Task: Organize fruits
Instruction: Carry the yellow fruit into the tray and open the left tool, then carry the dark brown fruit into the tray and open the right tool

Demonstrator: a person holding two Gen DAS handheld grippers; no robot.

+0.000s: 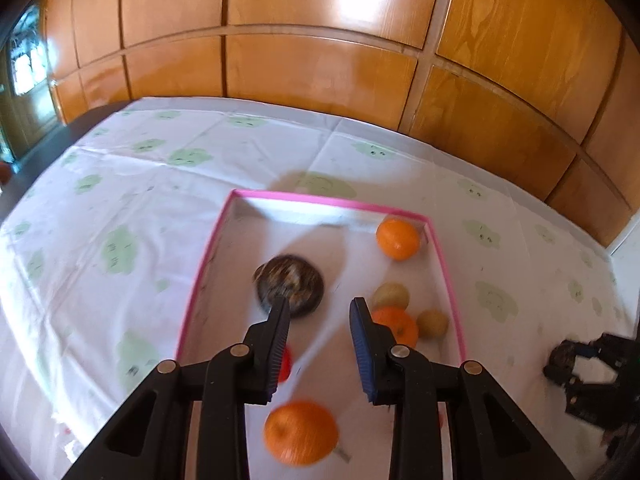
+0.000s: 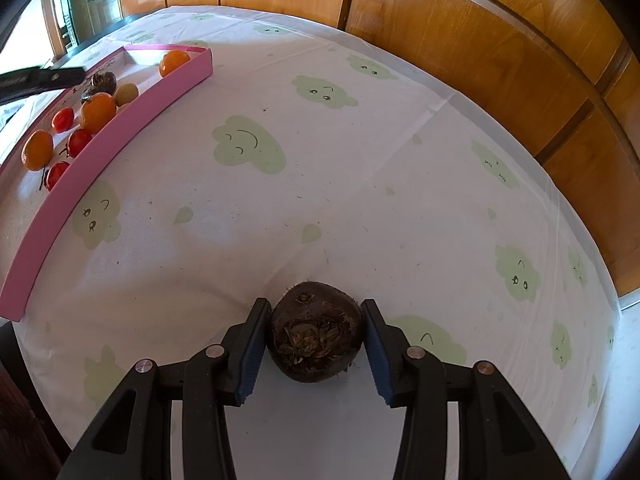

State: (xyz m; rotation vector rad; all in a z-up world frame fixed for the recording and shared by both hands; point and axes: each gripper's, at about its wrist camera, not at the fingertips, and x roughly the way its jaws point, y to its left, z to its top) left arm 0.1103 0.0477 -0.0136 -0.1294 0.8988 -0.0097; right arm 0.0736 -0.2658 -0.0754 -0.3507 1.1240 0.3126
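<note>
A pink-rimmed tray (image 1: 444,256) holds several fruits: a dark brown round fruit (image 1: 289,284), oranges (image 1: 397,239) (image 1: 301,432), small yellow-brown fruits (image 1: 391,295) and a red one (image 1: 283,362). My left gripper (image 1: 320,312) is open and empty above the tray, its left finger over the dark fruit's edge. In the right wrist view my right gripper (image 2: 316,320) is shut on a second dark brown fruit (image 2: 316,336) on the tablecloth, right of the tray (image 2: 120,120). The right gripper also shows in the left wrist view (image 1: 580,368).
The table carries a white cloth with green cloud faces (image 2: 248,148). Wooden panelled walls (image 1: 320,60) stand close behind the table. The table's dark left edge (image 1: 48,140) shows past the cloth.
</note>
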